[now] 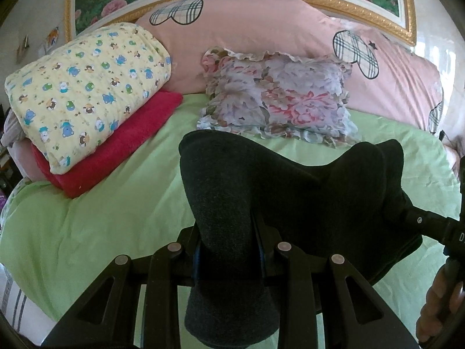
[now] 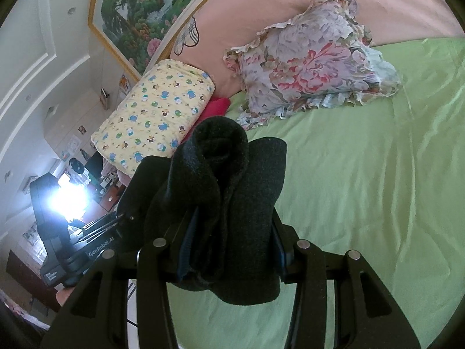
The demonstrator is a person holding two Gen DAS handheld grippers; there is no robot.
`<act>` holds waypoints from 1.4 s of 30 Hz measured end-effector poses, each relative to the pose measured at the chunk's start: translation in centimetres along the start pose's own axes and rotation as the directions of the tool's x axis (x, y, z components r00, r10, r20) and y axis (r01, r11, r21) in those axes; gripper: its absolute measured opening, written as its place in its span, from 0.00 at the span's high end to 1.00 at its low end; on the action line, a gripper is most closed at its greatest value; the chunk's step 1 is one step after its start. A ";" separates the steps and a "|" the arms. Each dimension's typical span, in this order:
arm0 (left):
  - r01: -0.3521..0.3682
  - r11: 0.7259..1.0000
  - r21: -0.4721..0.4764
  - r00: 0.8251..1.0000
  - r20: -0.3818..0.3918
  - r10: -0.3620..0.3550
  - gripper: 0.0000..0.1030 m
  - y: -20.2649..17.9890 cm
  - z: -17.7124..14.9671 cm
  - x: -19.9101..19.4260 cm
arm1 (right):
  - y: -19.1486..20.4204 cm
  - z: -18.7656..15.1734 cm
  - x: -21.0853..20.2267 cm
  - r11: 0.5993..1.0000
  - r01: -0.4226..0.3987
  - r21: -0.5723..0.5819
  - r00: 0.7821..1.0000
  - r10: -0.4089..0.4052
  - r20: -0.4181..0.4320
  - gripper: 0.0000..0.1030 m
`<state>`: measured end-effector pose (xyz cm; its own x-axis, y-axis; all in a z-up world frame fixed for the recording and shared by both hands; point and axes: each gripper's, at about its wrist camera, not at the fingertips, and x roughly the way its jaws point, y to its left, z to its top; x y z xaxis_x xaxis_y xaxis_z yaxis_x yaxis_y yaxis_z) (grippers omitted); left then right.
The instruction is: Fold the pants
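The dark grey pants hang bunched between my two grippers above the green bed sheet. My left gripper is shut on a thick fold of the pants. My right gripper is shut on another bunched fold of the pants. In the left wrist view the right gripper's body holds the cloth at the right edge. In the right wrist view the left gripper's body shows at the left. Most fingertips are hidden by cloth.
A floral pillow lies at the head of the bed against a pink bolster. A yellow patterned quilt sits on a folded red blanket at the left. The green sheet spreads to the right.
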<state>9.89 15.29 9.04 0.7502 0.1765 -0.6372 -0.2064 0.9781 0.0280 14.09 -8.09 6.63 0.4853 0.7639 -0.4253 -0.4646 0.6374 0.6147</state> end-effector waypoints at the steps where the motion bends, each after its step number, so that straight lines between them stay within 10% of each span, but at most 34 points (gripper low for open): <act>1: -0.002 1.000 -0.002 1.000 -0.002 0.002 0.73 0.0 0.1 0.3 | -0.2 0.3 0.3 1.000 0.000 -0.001 1.000 0.000 -0.002 0.54; 42: -0.050 0.999 0.001 0.992 -0.117 0.050 0.62 -1.1 3.0 16.1 | -9.7 5.2 10.4 0.998 0.045 0.046 0.996 -0.041 -0.074 0.47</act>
<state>24.04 17.38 1.06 0.6600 0.2109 -0.7211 -0.2435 0.9680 0.0603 27.52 -6.87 -0.28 0.4477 0.7425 -0.4983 -0.4083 0.6655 0.6248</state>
